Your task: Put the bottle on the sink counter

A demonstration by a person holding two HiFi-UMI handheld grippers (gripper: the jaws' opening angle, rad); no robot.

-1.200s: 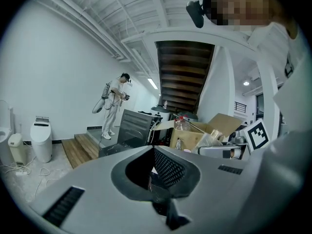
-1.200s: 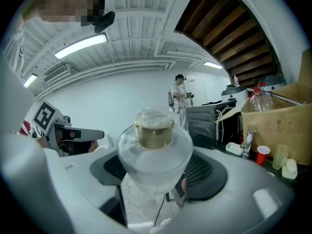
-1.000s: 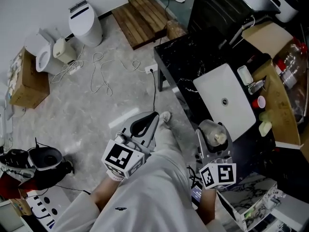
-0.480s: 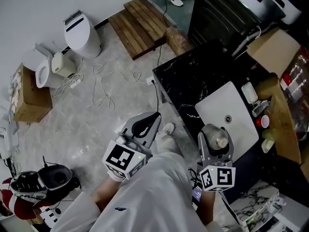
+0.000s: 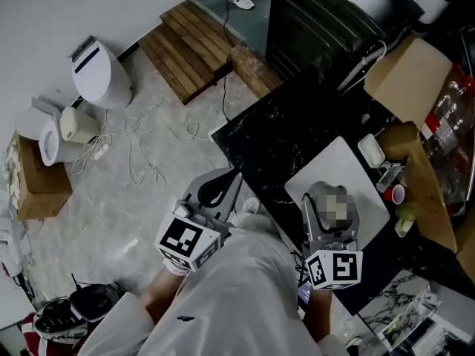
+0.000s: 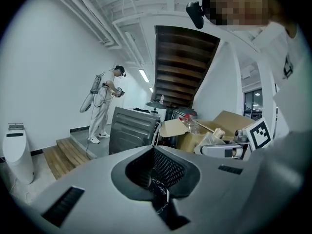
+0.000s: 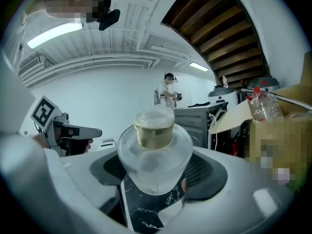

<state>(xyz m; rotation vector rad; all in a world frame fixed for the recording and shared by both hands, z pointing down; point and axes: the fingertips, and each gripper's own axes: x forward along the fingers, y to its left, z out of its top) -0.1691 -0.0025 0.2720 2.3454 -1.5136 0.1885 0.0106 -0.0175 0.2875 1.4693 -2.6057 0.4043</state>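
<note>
My right gripper (image 5: 329, 217) is shut on a clear round bottle (image 5: 320, 196) with a pale yellowish cap, held upright. In the head view it hangs over the near corner of the white sink basin (image 5: 338, 162) set in the black marble counter (image 5: 260, 143). The right gripper view shows the bottle (image 7: 155, 152) wedged between the two jaws, marble pattern below it. My left gripper (image 5: 233, 178) is shut and holds nothing; it hovers over the floor just left of the counter's edge. In the left gripper view its jaws meet around a dark hollow (image 6: 156, 172).
A soap dish (image 5: 369, 150), a red cup (image 5: 398, 194) and a cardboard box (image 5: 404, 69) crowd the counter's far side, with a dark appliance (image 5: 319, 21) behind. Toilets (image 5: 93, 73), loose cables (image 5: 145, 150) and a wooden pallet (image 5: 189, 39) lie on the floor. Another person (image 6: 102, 101) stands far off.
The counter and sink have slid closer beneath me; the held bottle, earlier beside the basin's near edge, now hangs over its corner. Both grippers keep their grip state.
</note>
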